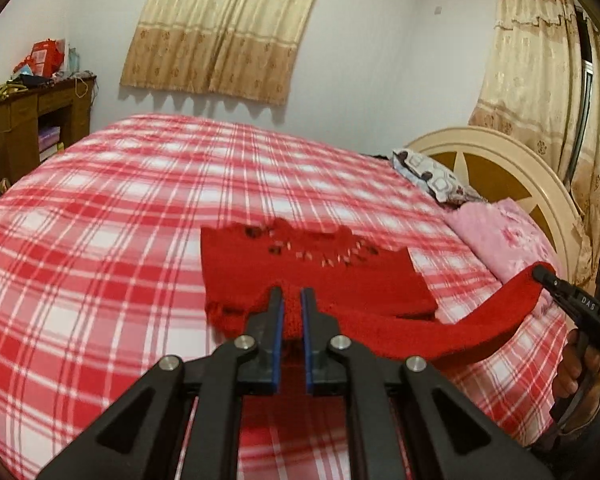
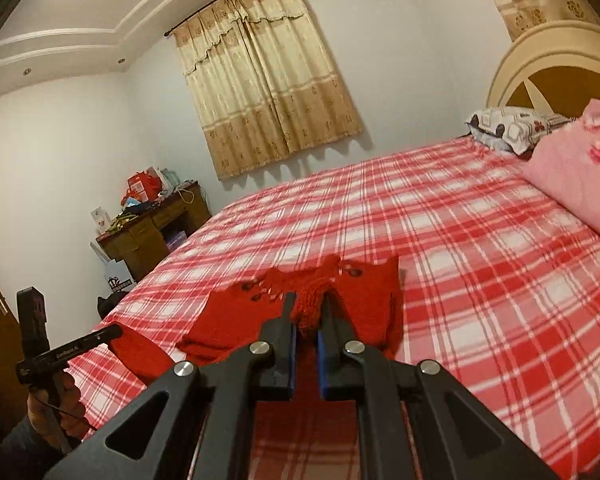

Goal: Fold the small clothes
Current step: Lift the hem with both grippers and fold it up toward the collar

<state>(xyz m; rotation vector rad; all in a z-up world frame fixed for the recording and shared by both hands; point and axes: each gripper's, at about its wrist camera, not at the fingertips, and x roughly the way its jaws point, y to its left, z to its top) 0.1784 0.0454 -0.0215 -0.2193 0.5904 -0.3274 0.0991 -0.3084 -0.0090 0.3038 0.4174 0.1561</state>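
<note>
White walls (image 2: 60,152), beige curtains (image 1: 220,32)

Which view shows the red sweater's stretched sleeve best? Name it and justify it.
Left wrist view: the stretched sleeve runs in full from the red sweater to the right gripper. The right wrist view shows only the bunched sleeve end between its own fingers.
</note>
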